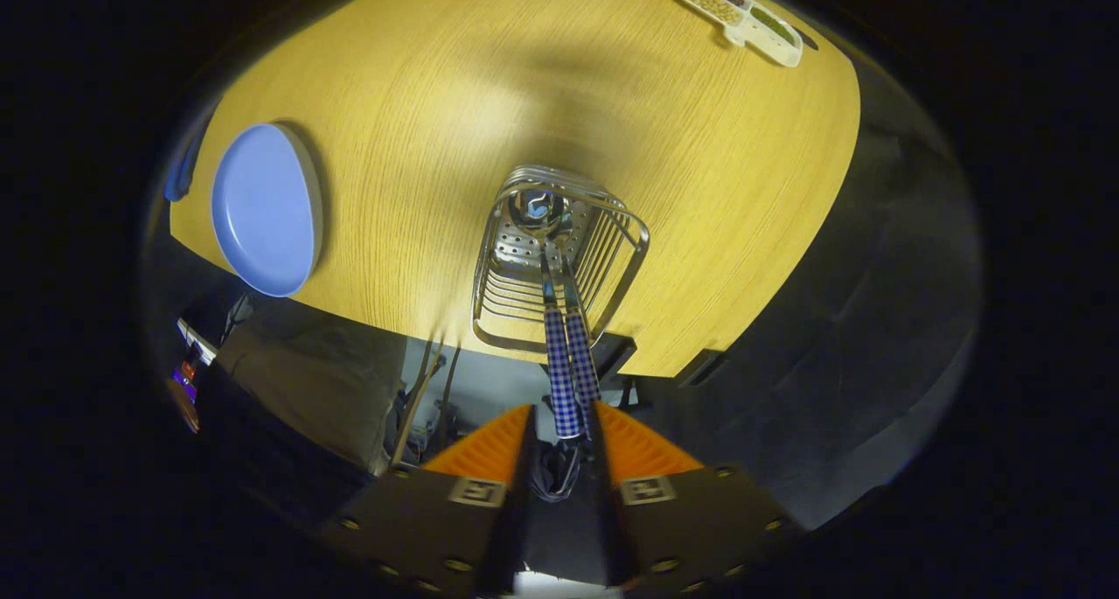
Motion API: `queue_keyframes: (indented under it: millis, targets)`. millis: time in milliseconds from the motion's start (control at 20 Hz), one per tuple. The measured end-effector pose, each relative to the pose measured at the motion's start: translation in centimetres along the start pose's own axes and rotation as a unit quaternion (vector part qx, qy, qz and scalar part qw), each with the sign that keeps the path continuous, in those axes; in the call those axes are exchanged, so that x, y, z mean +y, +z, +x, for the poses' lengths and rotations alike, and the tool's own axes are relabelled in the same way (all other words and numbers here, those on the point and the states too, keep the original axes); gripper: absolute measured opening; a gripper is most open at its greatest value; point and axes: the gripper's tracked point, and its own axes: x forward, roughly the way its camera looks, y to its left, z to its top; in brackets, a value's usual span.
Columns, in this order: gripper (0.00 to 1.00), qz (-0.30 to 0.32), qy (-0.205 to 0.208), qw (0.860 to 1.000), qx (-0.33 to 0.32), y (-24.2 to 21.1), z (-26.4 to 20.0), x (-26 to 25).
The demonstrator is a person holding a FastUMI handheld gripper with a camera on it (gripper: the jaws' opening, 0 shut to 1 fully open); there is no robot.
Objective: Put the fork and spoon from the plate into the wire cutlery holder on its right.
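I look down from above into the wire cutlery holder (559, 258), which stands near the front edge of the wooden table (420, 100). Two utensils with blue-and-white checked handles stand in it side by side: one handle (563, 380) reaches back between my fingertips, the other (584, 363) ends just ahead of them. A shiny spoon bowl (535, 207) shows at the holder's bottom; the fork's head is hard to make out. My gripper (564, 420) is narrowly open around the longer handle, with a gap on its left side. The blue plate (262, 207) lies empty left of the holder.
A white divided tray (739, 9) with beans and grains sits at the table's far right corner. The table's front edge runs just under the holder, with dark floor, cloth and cables below it. Bare wood lies between plate and holder.
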Motion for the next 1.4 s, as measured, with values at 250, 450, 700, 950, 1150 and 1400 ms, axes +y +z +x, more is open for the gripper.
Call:
queue_keyframes:
  millis: [250, 450, 700, 950, 1150, 1400]
  targets:
    - [0.95, 0.030, 0.014, 0.988, -0.149, -1.4, -3.7, 3.0]
    - [0.95, 0.073, 0.007, 0.944, -0.323, -0.2, -6.4, 7.2]
    - [0.95, 0.131, -0.012, 0.800, -0.585, 2.3, -14.5, 12.8]
    - [0.95, 0.169, -0.055, 0.694, -0.698, 0.7, -19.0, 15.0]
    - [0.95, 0.177, -0.088, 0.617, -0.762, -0.4, -22.8, 15.1]
    - [0.94, 0.176, -0.113, 0.537, -0.817, -0.4, -24.9, 16.6]
